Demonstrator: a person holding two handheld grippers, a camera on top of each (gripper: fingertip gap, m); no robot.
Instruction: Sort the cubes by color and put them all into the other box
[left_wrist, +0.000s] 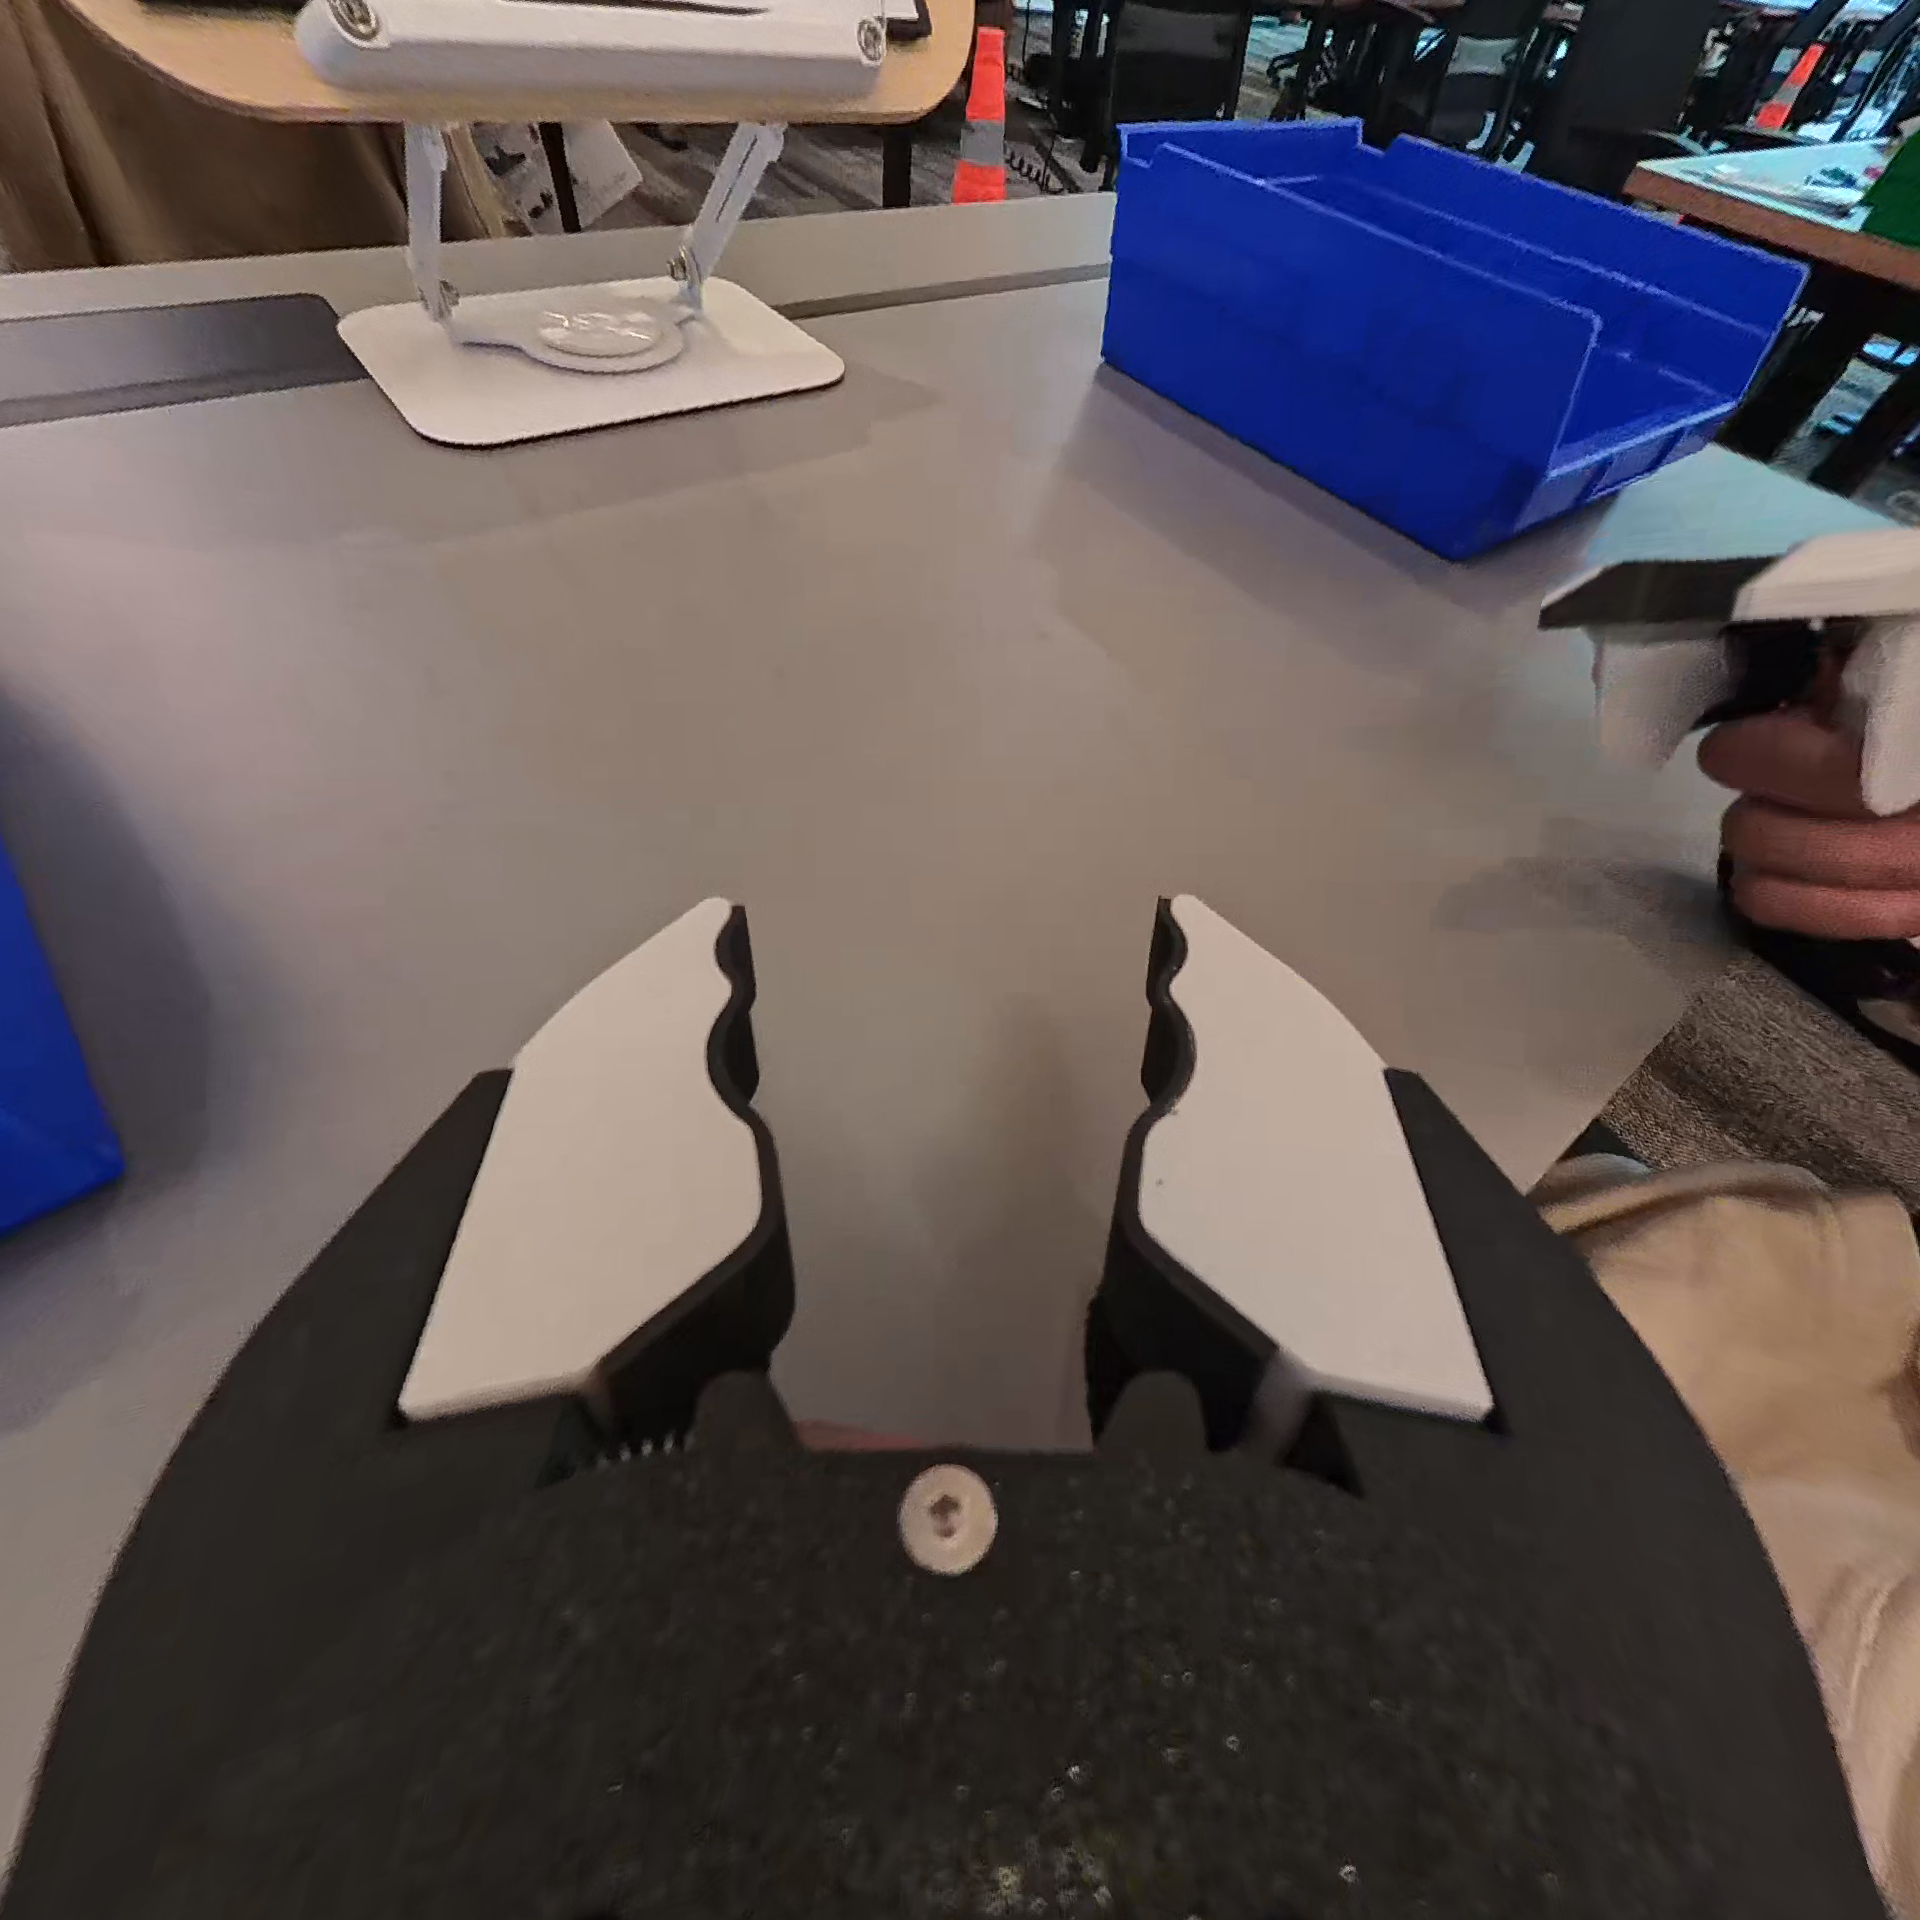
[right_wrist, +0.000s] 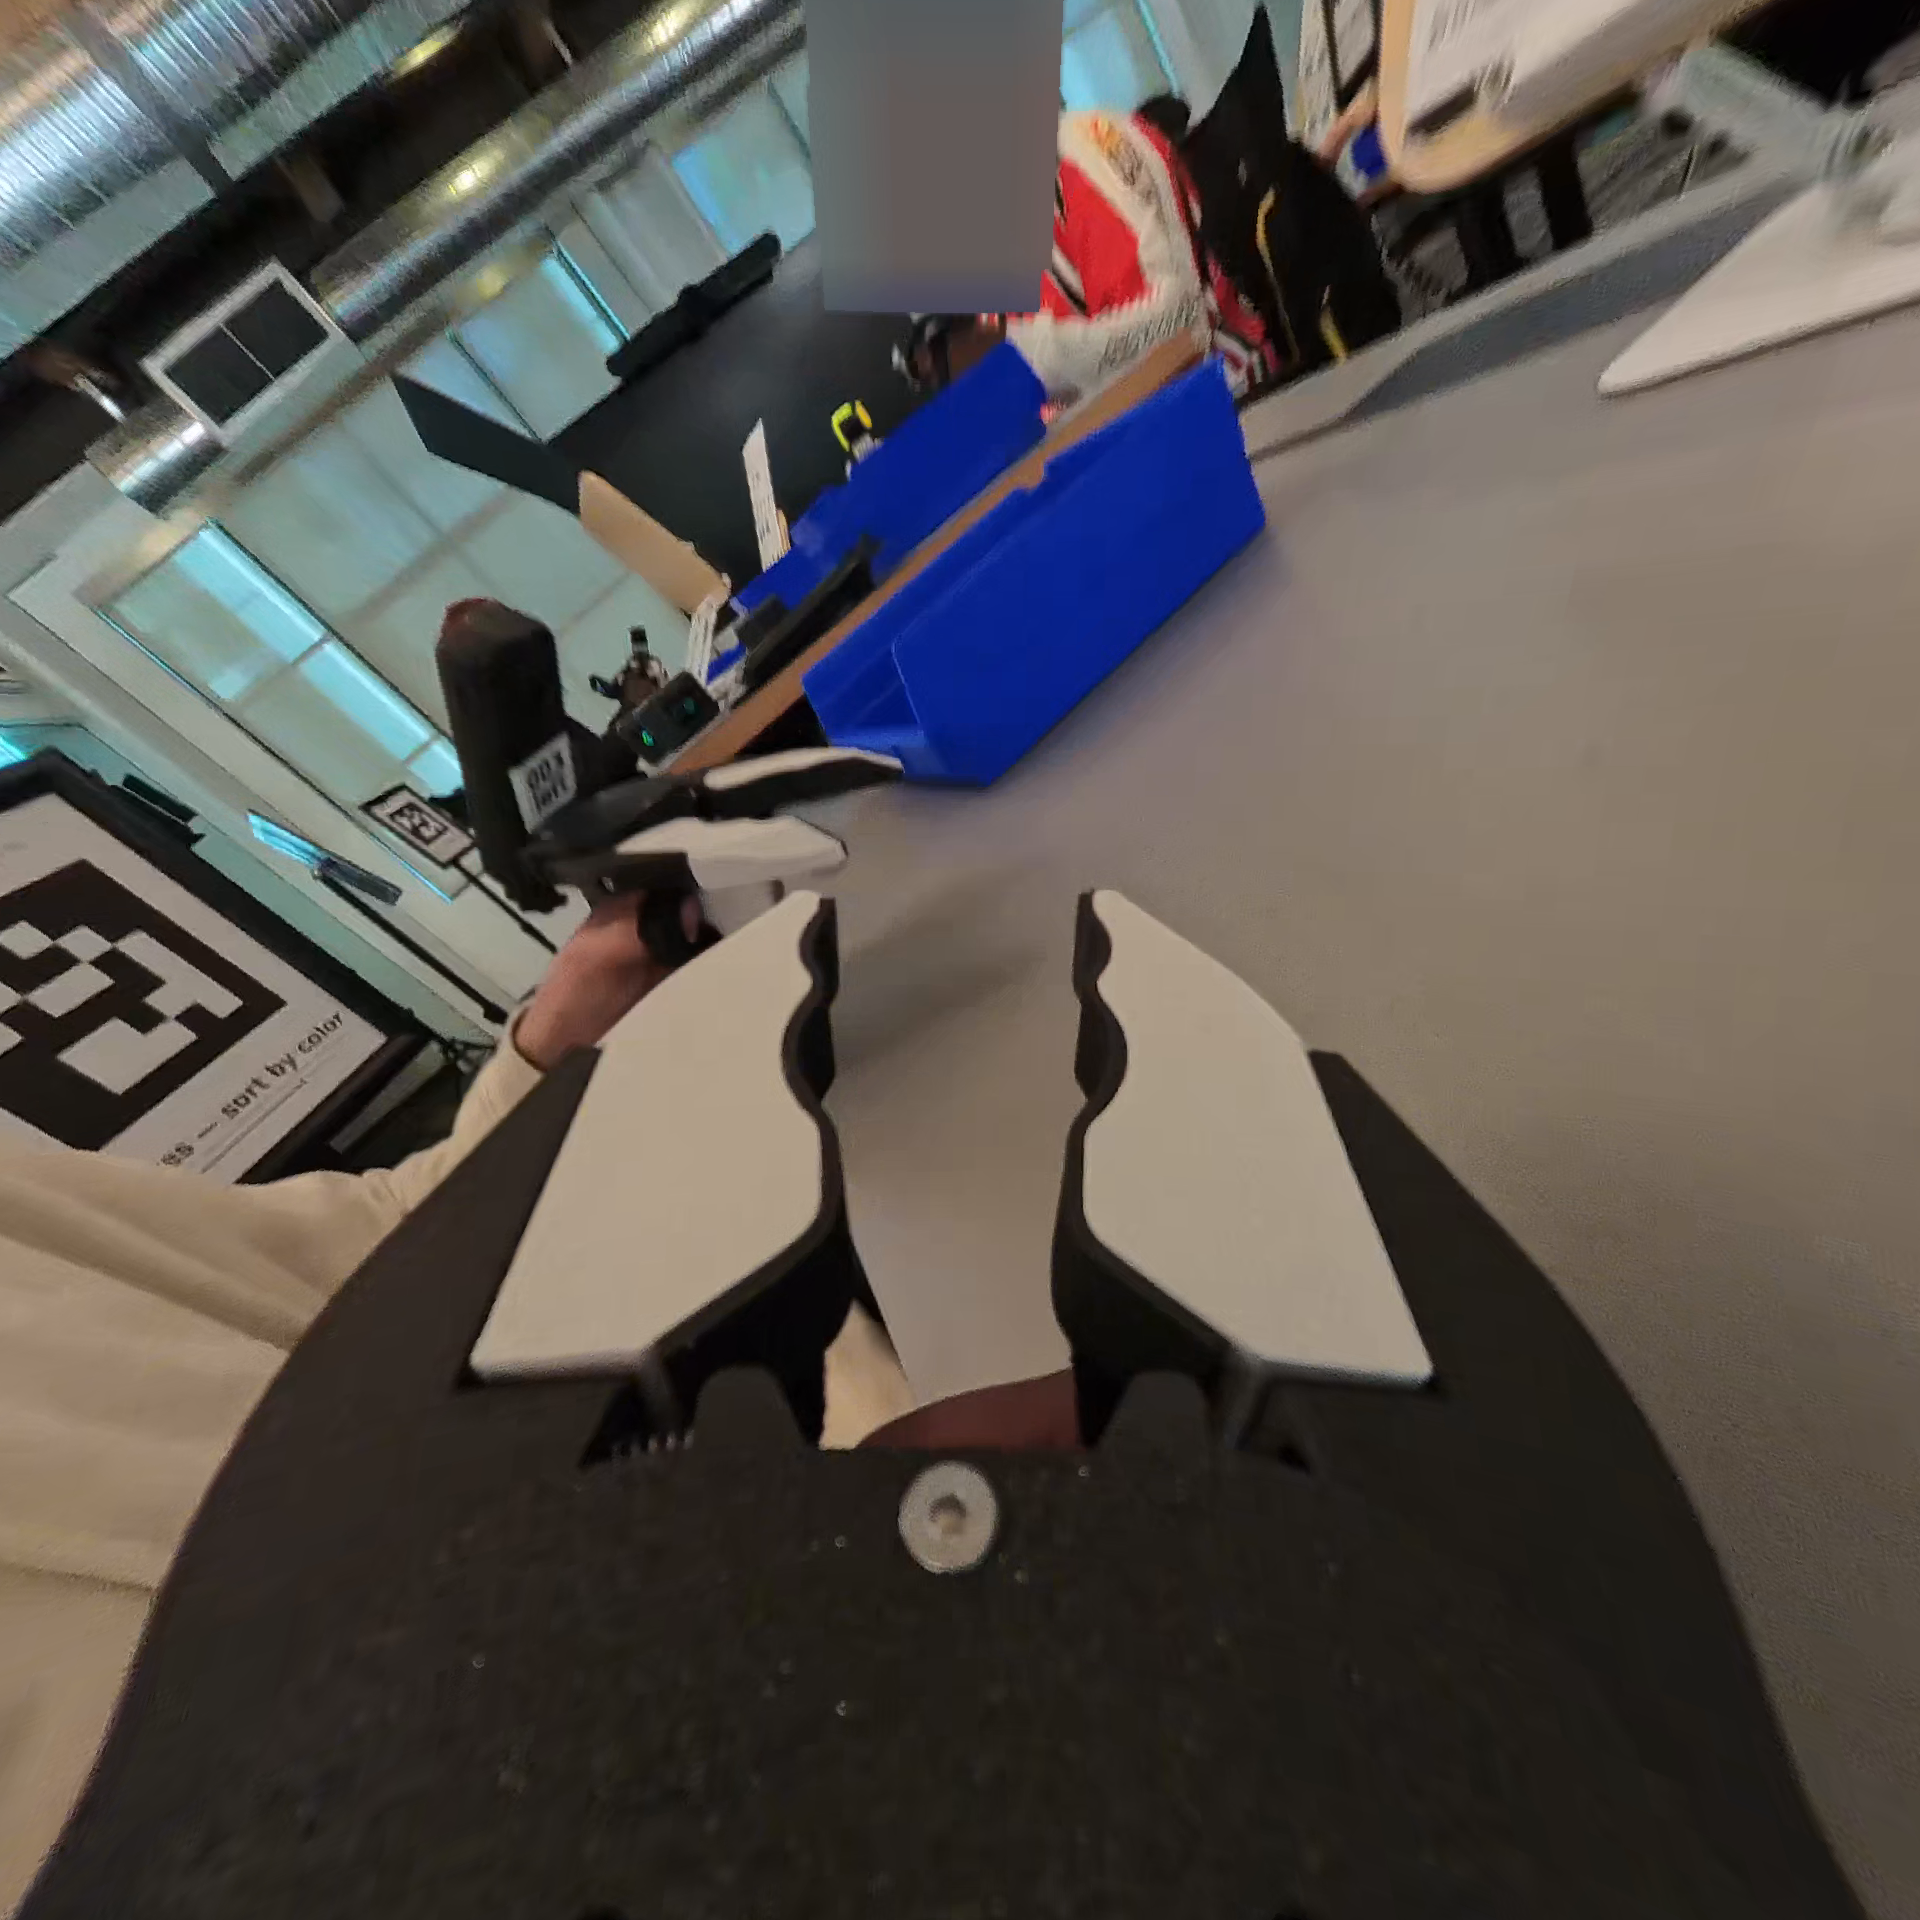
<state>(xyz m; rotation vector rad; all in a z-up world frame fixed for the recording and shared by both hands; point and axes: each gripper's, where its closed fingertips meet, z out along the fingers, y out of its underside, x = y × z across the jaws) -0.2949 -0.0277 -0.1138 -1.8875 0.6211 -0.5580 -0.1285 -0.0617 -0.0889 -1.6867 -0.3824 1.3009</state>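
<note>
Over the bare grey table (left_wrist: 935, 644) both grippers hang empty, jaws apart: left gripper (left_wrist: 948, 914), right gripper (right_wrist: 956, 904). No cubes visible. Blue box (left_wrist: 1434, 312) sits far right of the left gripper; right one looks nearer, likely first to reach.

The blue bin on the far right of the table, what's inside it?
In the left wrist view, the blue bin shows only blue dividers and bare compartments; no cubes are visible. Its near wall hides the compartment floors, so cubes lying low could be covered.

Grey table (left_wrist: 935, 644), orange cone (left_wrist: 983, 125) (far back); glass partitions (right_wrist: 270, 644)
</note>
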